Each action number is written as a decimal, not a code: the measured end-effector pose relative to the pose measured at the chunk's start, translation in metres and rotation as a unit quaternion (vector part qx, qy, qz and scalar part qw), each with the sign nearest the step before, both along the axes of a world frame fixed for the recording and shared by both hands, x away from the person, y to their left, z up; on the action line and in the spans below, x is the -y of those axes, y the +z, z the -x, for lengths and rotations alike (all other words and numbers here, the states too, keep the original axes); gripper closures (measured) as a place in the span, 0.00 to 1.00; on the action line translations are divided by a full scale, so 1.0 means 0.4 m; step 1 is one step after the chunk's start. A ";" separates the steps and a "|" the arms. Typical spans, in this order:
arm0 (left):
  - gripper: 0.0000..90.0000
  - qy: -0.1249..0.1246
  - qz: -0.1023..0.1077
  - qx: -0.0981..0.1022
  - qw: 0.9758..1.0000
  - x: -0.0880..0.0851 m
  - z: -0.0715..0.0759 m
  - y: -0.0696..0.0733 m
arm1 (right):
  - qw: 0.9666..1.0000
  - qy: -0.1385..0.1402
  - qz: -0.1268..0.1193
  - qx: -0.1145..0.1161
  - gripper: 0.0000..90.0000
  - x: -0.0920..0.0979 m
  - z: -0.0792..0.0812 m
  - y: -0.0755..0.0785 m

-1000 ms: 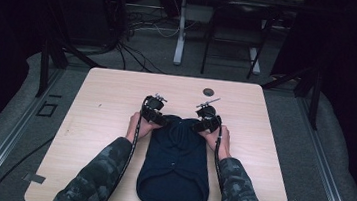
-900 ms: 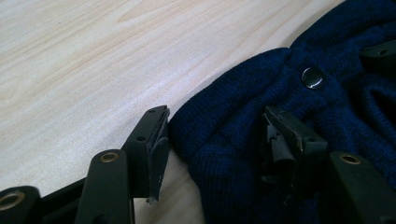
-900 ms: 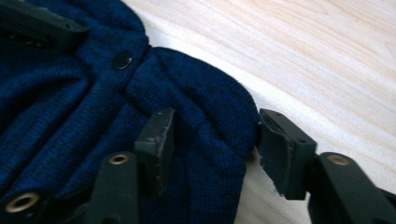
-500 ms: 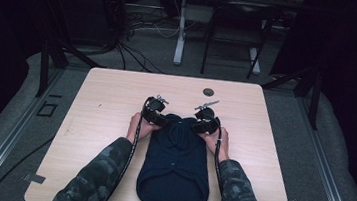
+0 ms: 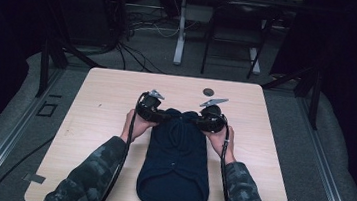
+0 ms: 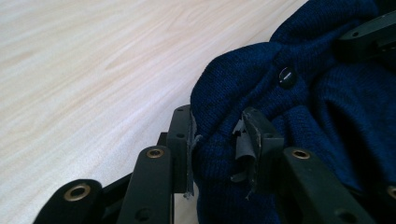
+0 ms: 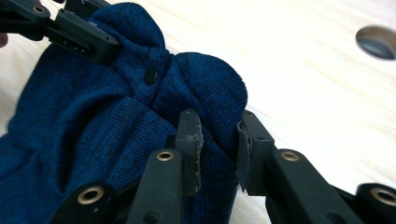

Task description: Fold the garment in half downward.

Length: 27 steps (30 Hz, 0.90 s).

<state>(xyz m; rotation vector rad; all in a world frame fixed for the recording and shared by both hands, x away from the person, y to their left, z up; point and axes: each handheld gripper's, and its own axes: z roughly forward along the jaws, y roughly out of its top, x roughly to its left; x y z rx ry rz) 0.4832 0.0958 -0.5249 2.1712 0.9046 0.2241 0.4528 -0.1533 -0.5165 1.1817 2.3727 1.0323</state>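
Note:
A dark blue knitted garment (image 5: 174, 165) with a small black button (image 6: 286, 76) lies folded lengthwise on the light wooden table (image 5: 106, 103). Its far end is bunched between both grippers. My left gripper (image 5: 149, 108) holds the far left corner, and in the left gripper view a fold of blue knit (image 6: 219, 116) is pinched between the jaws (image 6: 217, 140). My right gripper (image 5: 211, 118) holds the far right corner; there too the jaws (image 7: 219, 144) are shut on a fold of the knit (image 7: 215, 88). The button (image 7: 150, 74) sits near the bunched edge.
A small round dark hole or cap (image 5: 208, 91) sits in the tabletop beyond the grippers, seen also in the right gripper view as a grey disc (image 7: 376, 42). Bare table lies left and right of the garment. Dark floor, cables and table legs (image 5: 180, 35) lie beyond.
Both grippers have drawn slightly toward each other and toward the person, bunching the garment's far end.

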 end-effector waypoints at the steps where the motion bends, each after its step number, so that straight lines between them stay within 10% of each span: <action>1: 0.74 -0.003 0.002 0.000 1.000 -0.001 0.004 0.007 | 1.000 0.000 0.000 0.000 0.81 0.000 0.000 0.000; 27: 0.76 -0.031 0.026 0.072 0.997 -0.021 0.070 0.149 | 0.995 0.036 -0.001 0.095 0.80 0.016 0.085 0.140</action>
